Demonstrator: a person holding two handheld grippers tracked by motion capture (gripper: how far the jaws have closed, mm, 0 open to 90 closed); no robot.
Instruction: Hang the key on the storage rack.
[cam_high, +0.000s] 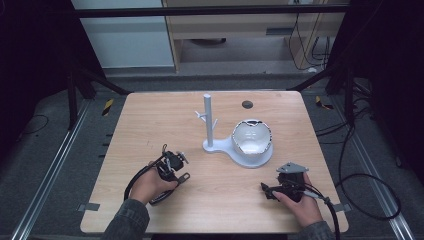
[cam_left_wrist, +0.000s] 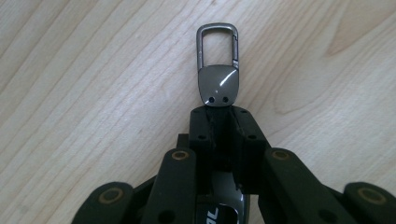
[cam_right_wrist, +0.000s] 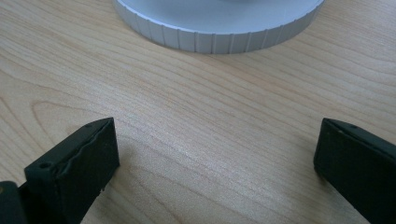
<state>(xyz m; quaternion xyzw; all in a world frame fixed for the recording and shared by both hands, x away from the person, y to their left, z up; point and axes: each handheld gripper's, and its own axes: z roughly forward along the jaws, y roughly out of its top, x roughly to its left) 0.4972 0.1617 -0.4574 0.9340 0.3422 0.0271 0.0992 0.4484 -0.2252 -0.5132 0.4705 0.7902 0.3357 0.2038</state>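
A dark metal keychain clip (cam_left_wrist: 218, 84), with a shiny grey body and a snap-hook loop, lies low over the wooden table. My left gripper (cam_left_wrist: 223, 114) is shut on its rear end, and the loop sticks out past the jaw tips. In the high view the left gripper (cam_high: 177, 173) sits at the front left of the table with the clip (cam_high: 185, 176) at its tip. My right gripper (cam_high: 267, 190) rests at the front right. Its jaws (cam_right_wrist: 215, 154) stand wide open with only bare wood between them.
A white stand (cam_high: 208, 120) with a post and short pegs rises mid-table. Its base holds a shiny heart-shaped dish (cam_high: 251, 137). The ribbed rim of the base (cam_right_wrist: 219, 39) lies just ahead of the right gripper. A dark round hole (cam_high: 247, 104) marks the far table edge.
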